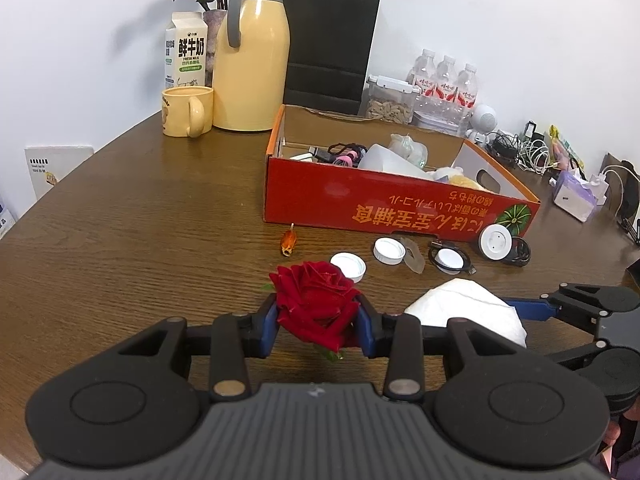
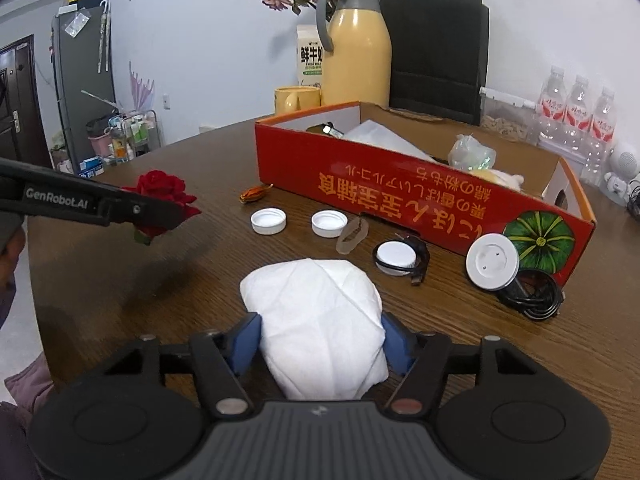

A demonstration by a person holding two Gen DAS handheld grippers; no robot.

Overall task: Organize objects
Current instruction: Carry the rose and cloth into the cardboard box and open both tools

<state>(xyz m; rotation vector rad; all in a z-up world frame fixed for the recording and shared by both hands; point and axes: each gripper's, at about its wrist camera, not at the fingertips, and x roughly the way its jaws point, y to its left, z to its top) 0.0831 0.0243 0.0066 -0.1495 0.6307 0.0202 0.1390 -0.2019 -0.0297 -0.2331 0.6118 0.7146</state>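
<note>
Brown wood table [image 1: 120, 220] carries a red rose [image 1: 316, 304], clamped between the left gripper's [image 1: 318, 328] blue pads and lifted above the top. Beside it the right gripper [image 2: 320, 340] angles down, its jaws half apart around a white bundle [image 2: 320, 320], pads against both sides. Only the right view shows the left gripper side-on, with the rose poking past its tip. Beyond lie two white caps [image 2: 269, 221] and a red box [image 2: 420, 184].

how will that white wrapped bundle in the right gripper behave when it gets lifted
The white bundle looks like crumpled tissue wrap, so it is probably soft and will dent where the right gripper squeezes it. It likely weighs little for its bulk, though the contents are hidden. Its wrinkled surface should grip well; loose folds might shift or unwrap.
</note>
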